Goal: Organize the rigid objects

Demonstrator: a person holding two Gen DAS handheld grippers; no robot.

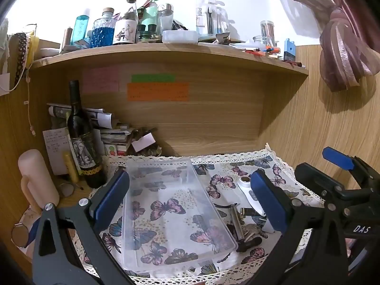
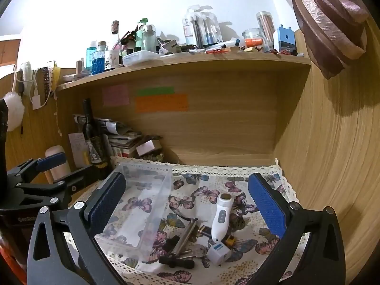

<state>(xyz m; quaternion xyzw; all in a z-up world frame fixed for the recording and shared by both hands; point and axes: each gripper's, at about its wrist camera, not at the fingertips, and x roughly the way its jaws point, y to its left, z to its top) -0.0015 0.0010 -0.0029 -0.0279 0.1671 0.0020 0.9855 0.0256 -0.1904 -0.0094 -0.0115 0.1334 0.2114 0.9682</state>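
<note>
Both tongs hang spread wide and grip nothing: left gripper (image 1: 190, 199) over the clear plastic bin (image 1: 175, 216), right gripper (image 2: 187, 204) over the pile beside it. Right wrist view lays the pile bare on the butterfly cloth (image 2: 197, 190): white handheld device (image 2: 220, 216), white plug adapter (image 2: 218, 253), metal tool (image 2: 184, 237). From the left wrist, its right finger hides much of that device (image 1: 249, 194); the small dark bits stay hard to name.

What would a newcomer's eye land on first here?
Probably the clear bin, empty on the butterfly cloth, with a heap of small items beside it topped by a white handheld device. Both grippers hover open, and a dark wine bottle stands back left.
</note>
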